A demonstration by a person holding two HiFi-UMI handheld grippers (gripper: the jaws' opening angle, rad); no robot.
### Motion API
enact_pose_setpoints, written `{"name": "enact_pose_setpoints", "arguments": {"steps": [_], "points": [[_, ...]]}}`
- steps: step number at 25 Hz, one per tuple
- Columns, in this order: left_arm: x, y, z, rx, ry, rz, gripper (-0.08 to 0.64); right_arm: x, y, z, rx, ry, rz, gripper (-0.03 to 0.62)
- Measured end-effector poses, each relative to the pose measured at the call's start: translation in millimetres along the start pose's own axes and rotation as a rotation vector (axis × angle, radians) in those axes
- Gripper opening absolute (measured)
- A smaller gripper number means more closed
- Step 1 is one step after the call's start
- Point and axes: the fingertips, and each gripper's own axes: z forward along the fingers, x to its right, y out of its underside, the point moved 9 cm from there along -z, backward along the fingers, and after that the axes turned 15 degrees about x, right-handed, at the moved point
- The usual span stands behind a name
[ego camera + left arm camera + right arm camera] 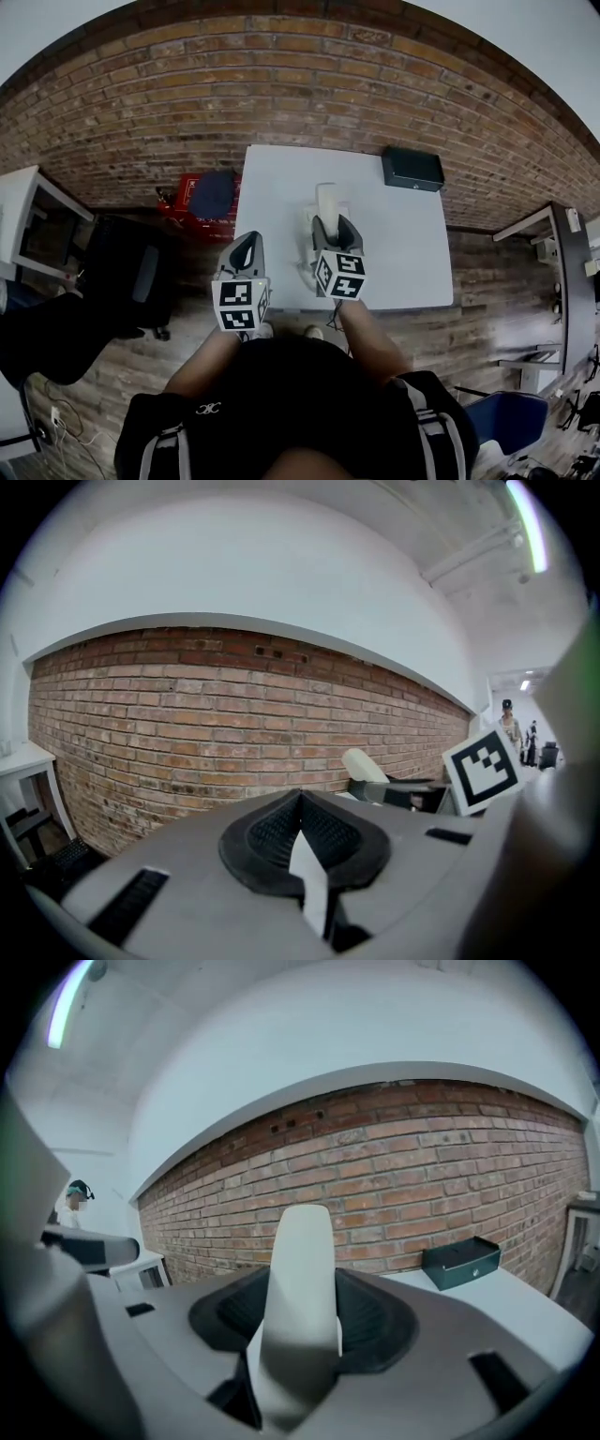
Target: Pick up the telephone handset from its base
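A white telephone handset [327,202] sticks forward out of my right gripper [335,228], which is shut on it above the white table [403,253]. In the right gripper view the handset [300,1307] stands upright between the dark pads, hiding my right gripper's tips [302,1283]. The phone's white base [306,270] shows partly beneath that gripper; I cannot tell whether the handset touches it. My left gripper [246,255] hovers at the table's left front edge, shut and holding nothing [300,803]. From the left gripper view the handset [366,764] appears to the right.
A black box [412,168] lies at the table's far right corner, also seen as a black box [459,1262]. A red crate with a dark blue item [211,195] sits left of the table. A black chair [131,267] stands further left. A brick wall runs behind.
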Motion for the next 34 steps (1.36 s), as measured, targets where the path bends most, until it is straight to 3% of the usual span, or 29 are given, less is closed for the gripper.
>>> {"name": "enact_pose_setpoints", "arguments": {"steps": [11, 20, 34], "points": [[28.9, -10.0, 17.1, 0.045, 0.099, 0.003, 0.0, 12.3, -57.3, -58.6, 0.196, 0.048, -0.022, 0.204], [37.1, -15.5, 22.7, 0.086, 0.14, -0.022, 0.0, 9.6, -55.6, -68.3, 0.173, 0.047, -0.014, 0.204], [35.5, -8.6, 21.6, 0.067, 0.154, -0.06, 0.0, 9.5, -50.7, -61.8, 0.145, 0.036, 0.001, 0.204]]}}
